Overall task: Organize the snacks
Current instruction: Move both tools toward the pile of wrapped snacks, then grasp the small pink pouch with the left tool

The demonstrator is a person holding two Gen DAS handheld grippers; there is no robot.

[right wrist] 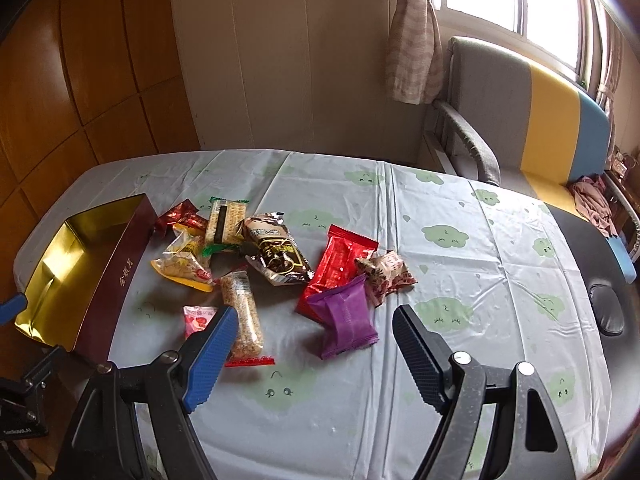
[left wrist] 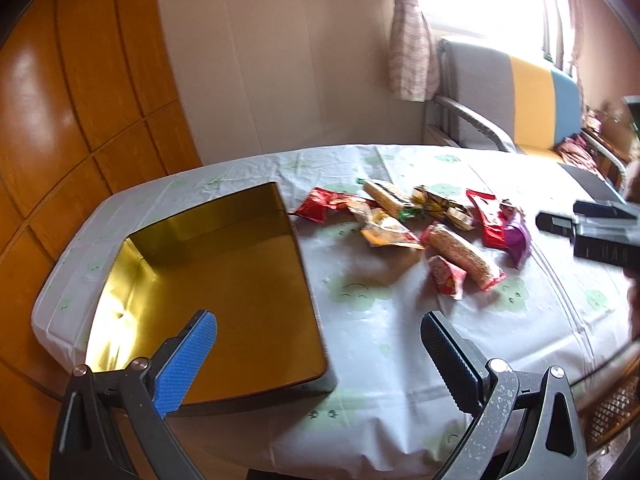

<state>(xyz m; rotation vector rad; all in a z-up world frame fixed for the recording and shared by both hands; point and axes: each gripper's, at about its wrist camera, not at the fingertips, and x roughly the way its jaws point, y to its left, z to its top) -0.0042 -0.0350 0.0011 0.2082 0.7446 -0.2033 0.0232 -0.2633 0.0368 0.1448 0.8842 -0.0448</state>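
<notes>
An open box with a gold inside (left wrist: 216,280) and maroon outer wall (right wrist: 116,276) stands at the table's left. Several wrapped snacks lie in a loose heap to its right: a purple pack (right wrist: 346,316), a red pack (right wrist: 340,264), a long cereal bar (right wrist: 244,316), a small pink pack (right wrist: 198,318), a dark brown pack (right wrist: 278,256), a yellow pack (right wrist: 182,266). My left gripper (left wrist: 320,340) is open and empty above the box's near right corner. My right gripper (right wrist: 314,332) is open and empty, just before the purple pack.
The table has a white cloth with green cloud prints (right wrist: 460,264). A grey, yellow and blue armchair (right wrist: 532,120) stands behind it by the window. A black chair (right wrist: 600,280) is at the right. Wooden panelling (left wrist: 80,100) is on the left.
</notes>
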